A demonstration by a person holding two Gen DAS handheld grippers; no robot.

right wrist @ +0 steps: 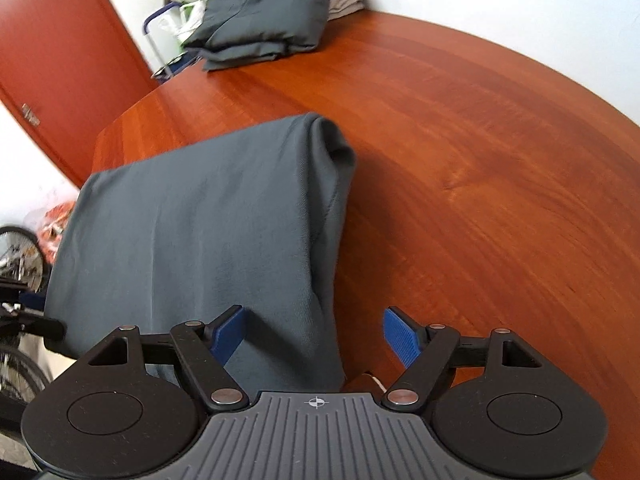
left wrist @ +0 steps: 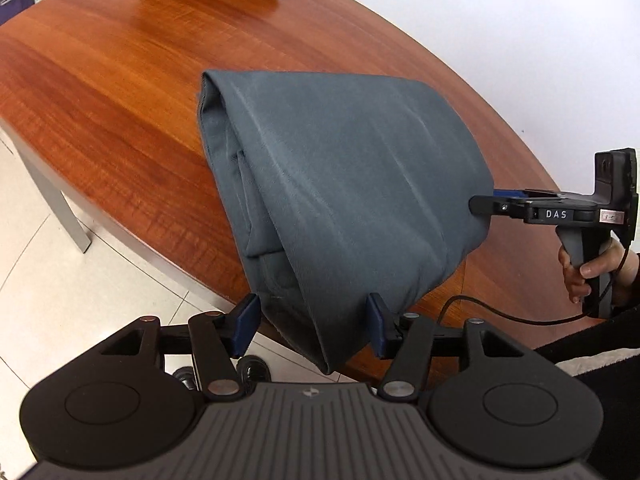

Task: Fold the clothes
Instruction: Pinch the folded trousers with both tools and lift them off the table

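Now my left hand-held gripper (left wrist: 312,326) and right hand-held gripper (right wrist: 314,338) both stand released astride the near corners of the folded slate-grey cloth garment (left wrist: 332,184), which overhangs the near edge of the reddish wooden worktop (left wrist: 120,92), probably having been laid down flat.

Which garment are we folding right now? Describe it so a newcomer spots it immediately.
Start at the reddish wooden table. At its near edge lies a folded grey garment, overhanging slightly, alone. Unlike the stacked grey pile at the far end, it sits between both open grippers.
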